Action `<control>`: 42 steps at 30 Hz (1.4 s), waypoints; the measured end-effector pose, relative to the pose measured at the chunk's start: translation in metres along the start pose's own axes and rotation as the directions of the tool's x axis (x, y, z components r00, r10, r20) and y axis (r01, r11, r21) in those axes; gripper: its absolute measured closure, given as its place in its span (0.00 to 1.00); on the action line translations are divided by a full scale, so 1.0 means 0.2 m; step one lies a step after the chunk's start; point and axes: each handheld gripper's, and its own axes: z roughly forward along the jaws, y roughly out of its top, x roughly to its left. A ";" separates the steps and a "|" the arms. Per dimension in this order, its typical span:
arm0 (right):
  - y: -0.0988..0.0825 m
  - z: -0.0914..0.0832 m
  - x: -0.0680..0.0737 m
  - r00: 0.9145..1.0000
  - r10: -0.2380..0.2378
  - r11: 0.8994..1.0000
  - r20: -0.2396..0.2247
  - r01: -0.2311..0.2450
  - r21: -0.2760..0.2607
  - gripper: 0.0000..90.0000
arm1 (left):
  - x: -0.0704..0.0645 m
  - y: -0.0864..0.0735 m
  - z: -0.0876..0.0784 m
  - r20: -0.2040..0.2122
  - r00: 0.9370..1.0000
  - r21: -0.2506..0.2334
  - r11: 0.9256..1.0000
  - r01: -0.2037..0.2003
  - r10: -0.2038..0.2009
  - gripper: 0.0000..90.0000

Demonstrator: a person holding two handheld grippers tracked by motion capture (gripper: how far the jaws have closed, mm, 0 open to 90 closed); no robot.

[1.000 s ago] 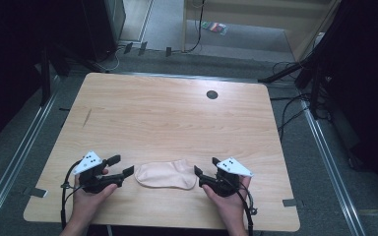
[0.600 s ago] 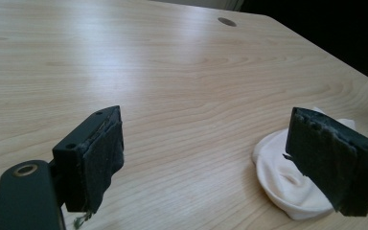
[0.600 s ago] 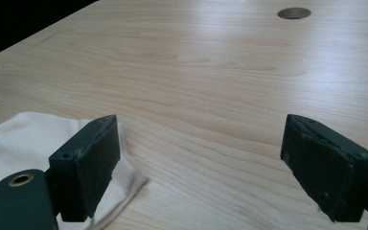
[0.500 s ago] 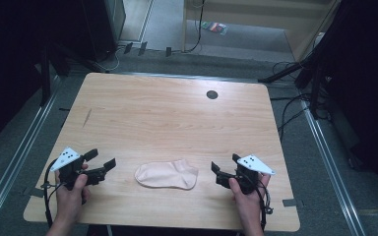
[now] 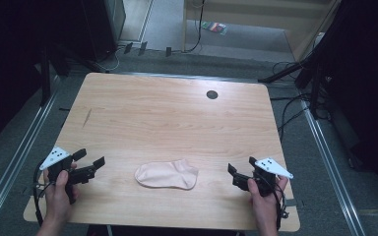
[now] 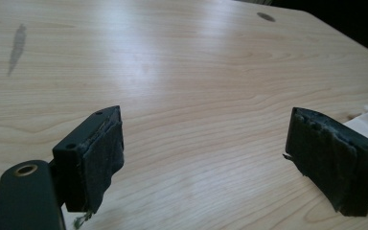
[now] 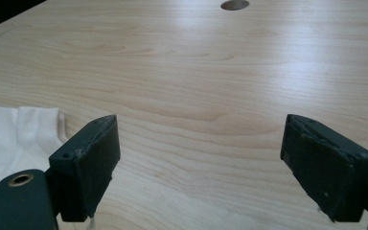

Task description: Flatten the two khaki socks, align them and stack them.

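Near the surface's front edge, the left tool and right tool gape wide, having just been opening, gripping nothing; between them, well apart from both, lies the pale sock flat; farther off, a dark hole.

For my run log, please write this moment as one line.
sock: flat on table, untouched | left gripper: open, empty, left of sock | right gripper: open, empty, right of sock
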 end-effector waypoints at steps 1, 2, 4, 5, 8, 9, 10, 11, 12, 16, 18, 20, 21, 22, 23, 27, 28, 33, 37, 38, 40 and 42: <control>-0.01 -0.01 -0.01 1.000 0.004 1.000 0.003 -0.004 -0.001 0.15 | 0.01 0.00 -0.01 -0.002 1.000 0.003 1.000 0.003 -0.003 0.15; -0.02 -0.02 -0.03 1.000 0.007 1.000 0.013 -0.007 -0.001 0.15 | 0.02 -0.01 -0.01 -0.007 1.000 0.001 1.000 0.006 -0.006 0.15; -0.03 -0.04 -0.06 1.000 0.014 1.000 0.026 -0.014 0.002 0.15 | 0.03 -0.01 -0.03 -0.011 1.000 0.000 1.000 0.003 -0.003 0.15; -0.03 -0.05 -0.07 1.000 0.011 1.000 0.029 -0.011 0.000 0.15 | 0.04 -0.01 -0.03 -0.016 1.000 0.001 1.000 0.002 -0.001 0.15; -0.05 -0.08 -0.12 0.999 0.020 1.000 0.048 -0.020 0.001 0.15 | 0.05 -0.02 -0.04 -0.025 1.000 0.004 1.000 0.001 -0.001 0.15; -0.06 -0.09 -0.13 0.998 0.027 1.000 0.055 -0.027 0.002 0.15 | 0.06 -0.02 -0.05 -0.030 1.000 0.008 1.000 -0.004 0.004 0.15; -0.06 -0.10 -0.14 0.998 0.028 1.000 0.059 -0.028 0.000 0.15 | 0.07 -0.02 -0.05 -0.036 0.999 0.008 1.000 -0.006 0.007 0.15; -0.07 -0.11 -0.16 0.997 0.030 1.000 0.067 -0.030 0.002 0.15 | 0.07 -0.03 -0.06 -0.040 0.999 0.011 1.000 -0.007 0.007 0.15; -0.07 -0.12 -0.17 0.997 0.032 0.999 0.075 -0.032 0.002 0.15 | 0.08 -0.03 -0.06 -0.042 0.999 0.013 1.000 -0.008 0.009 0.15; -0.10 -0.14 -0.22 0.995 0.042 0.999 0.091 -0.043 0.012 0.15 | 0.10 -0.04 -0.08 -0.059 0.998 0.015 1.000 -0.011 0.012 0.15; -0.12 -0.15 -0.24 0.994 0.049 0.998 0.100 -0.052 0.020 0.15 | 0.11 -0.05 -0.09 -0.059 0.998 0.020 1.000 -0.014 0.015 0.15; -0.13 -0.17 -0.26 0.992 0.053 0.998 0.112 -0.057 0.026 0.15 | 0.13 -0.06 -0.10 -0.066 0.998 0.026 1.000 -0.016 0.018 0.15; -0.14 -0.18 -0.28 0.992 0.053 0.998 0.119 -0.057 0.027 0.15 | 0.13 -0.06 -0.10 -0.073 0.997 0.029 0.999 -0.017 0.019 0.15; -0.15 -0.19 -0.29 0.990 0.062 0.997 0.124 -0.066 0.029 0.15 | 0.14 -0.07 -0.10 -0.079 0.997 0.031 0.999 -0.022 0.024 0.15; -0.16 -0.20 -0.30 0.990 0.063 0.997 0.125 -0.067 0.031 0.15 | 0.14 -0.07 -0.10 -0.084 0.996 0.036 0.999 -0.029 0.032 0.15; -0.19 -0.25 -0.35 0.986 0.072 0.996 0.152 -0.078 0.034 0.15 | 0.16 -0.08 -0.13 -0.121 0.991 0.049 0.998 -0.043 0.049 0.15; -0.20 -0.25 -0.36 0.985 0.077 0.996 0.157 -0.083 0.033 0.15 | 0.17 -0.09 -0.13 -0.121 0.992 0.049 0.998 -0.041 0.047 0.15; -0.24 -0.28 -0.40 0.982 0.081 0.995 0.168 -0.090 0.049 0.15 | 0.20 -0.11 -0.16 -0.123 0.992 0.056 0.998 -0.029 0.035 0.14; -0.25 -0.28 -0.42 0.982 0.114 0.992 0.150 -0.120 0.038 0.16 | 0.20 -0.12 -0.15 -0.121 0.992 0.053 0.998 -0.030 0.036 0.14; -0.25 -0.28 -0.42 0.983 0.109 0.993 0.147 -0.116 0.038 0.16 | 0.20 -0.12 -0.14 -0.118 0.992 0.052 0.998 -0.032 0.038 0.14; -0.25 -0.28 -0.41 0.985 0.106 0.993 0.138 -0.113 0.040 0.16 | 0.20 -0.12 -0.14 -0.115 0.993 0.047 0.998 -0.034 0.040 0.14; -0.25 -0.28 -0.42 0.985 0.111 0.992 0.131 -0.117 0.036 0.16 | 0.20 -0.12 -0.14 -0.109 0.993 0.042 0.998 -0.041 0.045 0.14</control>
